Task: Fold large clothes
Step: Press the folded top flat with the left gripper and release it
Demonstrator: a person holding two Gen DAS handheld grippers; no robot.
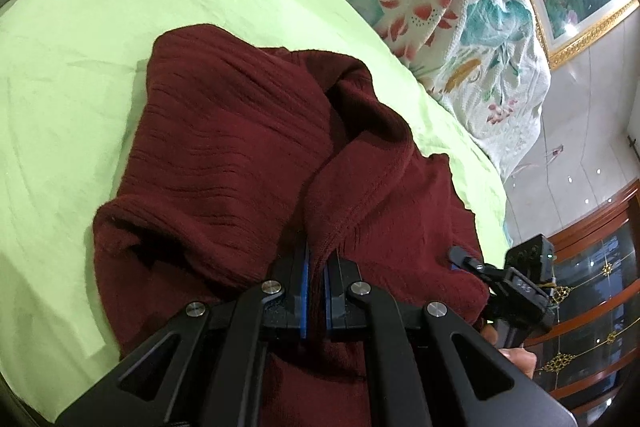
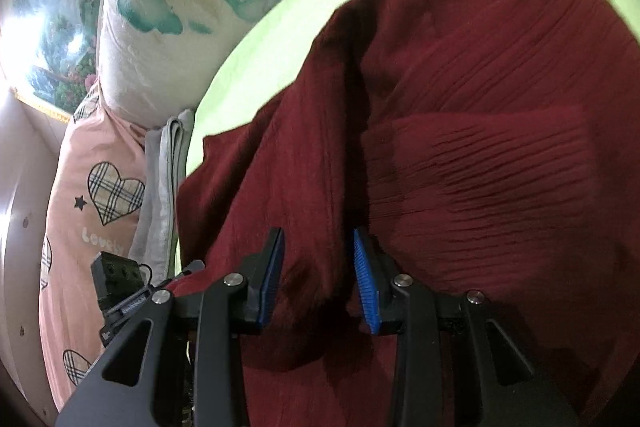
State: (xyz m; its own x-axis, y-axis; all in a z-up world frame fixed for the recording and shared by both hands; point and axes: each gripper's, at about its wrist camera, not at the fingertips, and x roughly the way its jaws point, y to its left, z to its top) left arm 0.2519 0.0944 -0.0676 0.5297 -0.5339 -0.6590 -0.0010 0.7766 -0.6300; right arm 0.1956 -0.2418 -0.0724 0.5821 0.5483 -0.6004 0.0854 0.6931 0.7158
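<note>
Garment (image 1: 224, 147) hem pinched in left tongs (image 1: 316, 259); right tongs (image 2: 318, 247) spread, seemingly gripping nothing

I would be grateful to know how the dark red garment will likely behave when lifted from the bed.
The dark red garment looks floppy: it lies in soft humps and folds. Its crinkled, ribbed weave probably grips rather than slips. Lifted only where the left tool pinches it, the rest would likely sag.
</note>
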